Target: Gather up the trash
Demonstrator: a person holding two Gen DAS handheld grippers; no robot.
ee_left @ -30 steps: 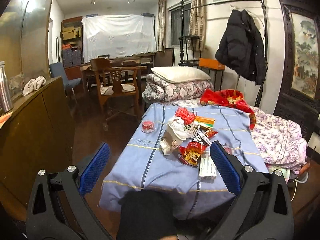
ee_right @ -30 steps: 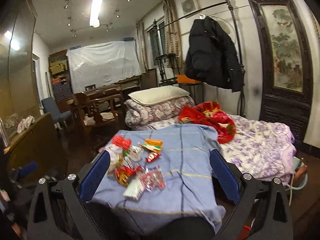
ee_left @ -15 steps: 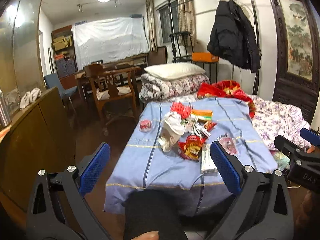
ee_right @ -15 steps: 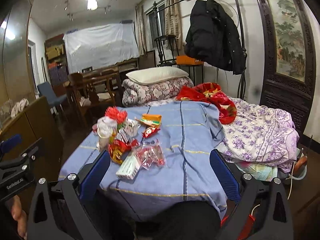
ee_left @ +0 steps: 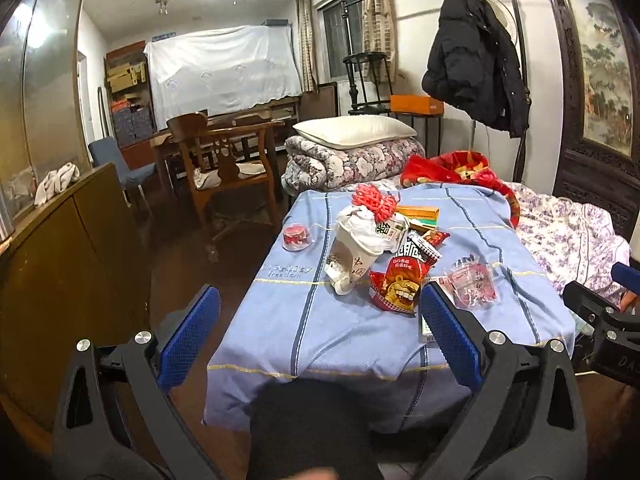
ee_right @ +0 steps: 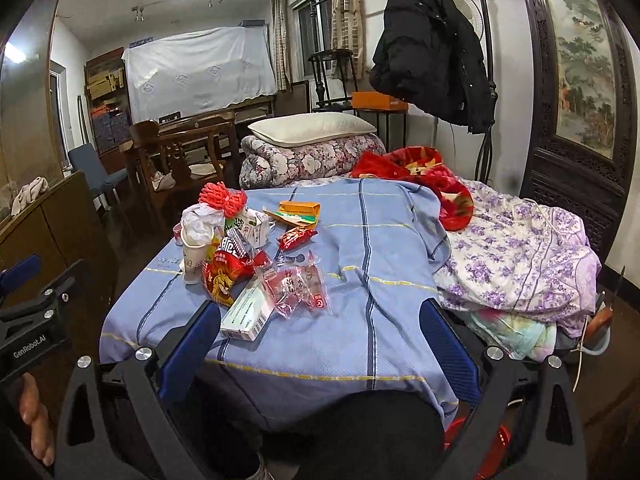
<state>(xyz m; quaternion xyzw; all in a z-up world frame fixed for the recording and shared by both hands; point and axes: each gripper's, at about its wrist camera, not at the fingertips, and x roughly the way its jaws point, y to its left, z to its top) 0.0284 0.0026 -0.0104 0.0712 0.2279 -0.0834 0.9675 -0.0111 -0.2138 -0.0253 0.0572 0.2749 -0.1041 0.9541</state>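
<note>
Trash lies piled on a blue cloth [ee_left: 320,320] [ee_right: 384,240]: a paper cup [ee_left: 354,256] [ee_right: 194,254] stuffed with tissue, red foam netting [ee_left: 372,200] [ee_right: 222,200], a red snack bag [ee_left: 396,288] [ee_right: 224,276], a clear red-printed wrapper [ee_left: 472,284] [ee_right: 296,284], a white box [ee_right: 248,312], an orange-green box [ee_left: 420,216] [ee_right: 298,212] and a small round container [ee_left: 296,236]. My left gripper [ee_left: 316,332] is open and empty, short of the cloth's near edge. My right gripper [ee_right: 320,344] is open and empty over the near edge.
A wooden cabinet [ee_left: 60,260] stands at the left. A wooden chair [ee_left: 224,160] stands behind the cloth. A folded quilt with a pillow [ee_left: 352,148], a red blanket [ee_right: 424,176] and a floral sheet [ee_right: 520,248] lie behind and to the right. A black coat [ee_right: 432,52] hangs above.
Both grippers have moved closer to the cloth and the trash pile. Each gripper has come into the edge of the other's view. Both stayed open.
</note>
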